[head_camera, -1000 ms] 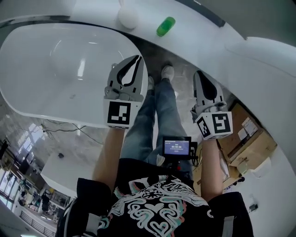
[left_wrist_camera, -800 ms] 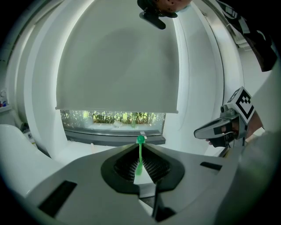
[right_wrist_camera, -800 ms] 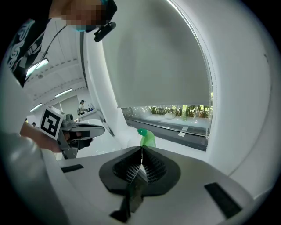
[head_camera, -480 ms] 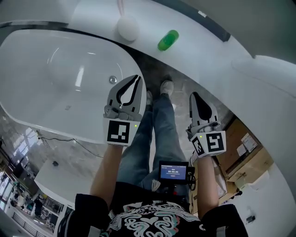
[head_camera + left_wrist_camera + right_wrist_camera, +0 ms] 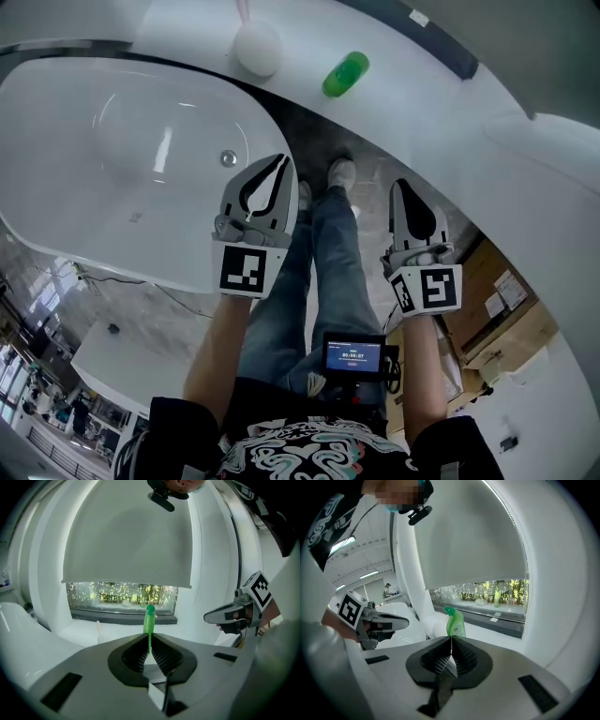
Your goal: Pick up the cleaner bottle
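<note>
Ribbed black fingers [image 5: 163, 658] meet; slim green cleaner bottle [image 5: 149, 620] stands beyond.

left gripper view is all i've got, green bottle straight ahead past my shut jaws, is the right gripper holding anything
Observer: No. The right gripper view shows the right gripper with jaws together, nothing between them.
Operator: bottle looks thin from here, why
Observer: Toward the right gripper the cleaner bottle shows its broad side, with a label.
Operator: whats below me
Observer: In the head view the left gripper lines up with the bathtub edge; its drain lies just left of the jaws.
</note>
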### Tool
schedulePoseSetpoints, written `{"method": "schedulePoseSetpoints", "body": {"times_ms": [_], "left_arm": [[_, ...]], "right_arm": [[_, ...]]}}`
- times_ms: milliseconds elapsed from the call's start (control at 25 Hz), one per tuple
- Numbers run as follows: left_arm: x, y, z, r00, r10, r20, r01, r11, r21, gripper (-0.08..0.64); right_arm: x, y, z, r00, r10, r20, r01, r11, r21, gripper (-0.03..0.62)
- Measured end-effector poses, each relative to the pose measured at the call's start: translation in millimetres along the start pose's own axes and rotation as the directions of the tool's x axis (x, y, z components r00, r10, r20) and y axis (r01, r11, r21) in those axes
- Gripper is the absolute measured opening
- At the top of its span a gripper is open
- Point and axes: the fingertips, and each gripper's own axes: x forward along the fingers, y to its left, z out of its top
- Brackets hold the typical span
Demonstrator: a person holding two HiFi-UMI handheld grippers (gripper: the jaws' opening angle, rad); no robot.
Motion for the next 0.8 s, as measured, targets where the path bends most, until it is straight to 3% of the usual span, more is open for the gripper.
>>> {"method": "schedulePoseSetpoints", "body": {"times_ms": [280,480,800], "left_arm": [[6,3,-8,1.000,-0.016,-0.017,0.016,1.000,0.025,0.029],[14,2,-5,0.999,-0.034,-0.031,0.038,0.991,0.130,0.029],[35,8,-7,0.999,-0.021,-0.032,0.024,0.994,0.108,0.031]], "right_arm": [[7,3,-3,1.000,0.002,-0.007,-0.002,1.000,-0.010,0.026],[13,1,0,1.000,-0.012,-0.010,0.011,0.997,-0.080,0.026],[31,-3,2,1.000,-0.001,-0.011,-0.001,0.994,-0.109,0.026]]}}
